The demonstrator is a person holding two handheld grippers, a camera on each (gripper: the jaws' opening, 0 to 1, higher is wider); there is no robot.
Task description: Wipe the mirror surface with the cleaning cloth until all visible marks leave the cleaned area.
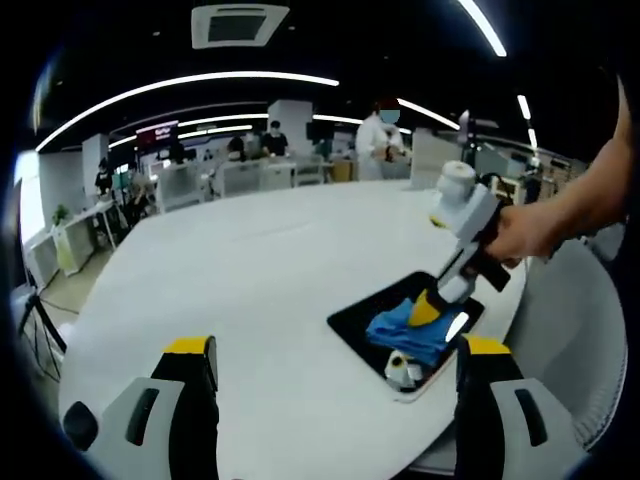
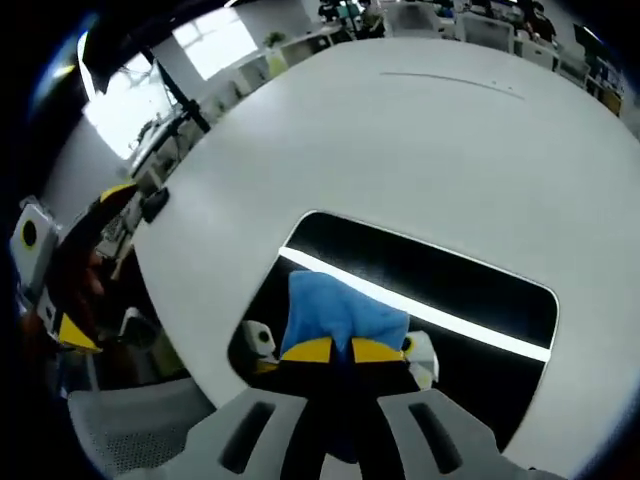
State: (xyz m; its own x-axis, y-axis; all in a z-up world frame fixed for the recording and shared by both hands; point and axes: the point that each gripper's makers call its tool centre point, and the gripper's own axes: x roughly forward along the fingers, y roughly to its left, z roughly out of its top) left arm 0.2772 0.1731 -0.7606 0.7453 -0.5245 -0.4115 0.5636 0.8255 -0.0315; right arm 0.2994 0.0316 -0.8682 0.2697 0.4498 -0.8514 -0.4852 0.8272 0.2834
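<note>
A dark rectangular mirror (image 1: 372,318) (image 2: 440,280) lies flat on the white table near its edge, reflecting a ceiling light strip. A blue cleaning cloth (image 1: 405,330) (image 2: 335,310) rests on the mirror. My right gripper (image 2: 342,350) (image 1: 430,305) is shut on the cloth and presses it down onto the glass, held by a person's hand (image 1: 525,232). My left gripper (image 1: 335,365) stands open above the table, short of the mirror, with nothing between its yellow-tipped jaws. In the right gripper view the left gripper (image 2: 60,280) shows at the far left edge.
The big round white table (image 1: 250,270) (image 2: 420,130) stretches away behind the mirror. A grey chair (image 1: 575,330) stands at the table's edge by the mirror. Desks, chairs and several people fill the office background; a tripod (image 1: 38,320) stands left.
</note>
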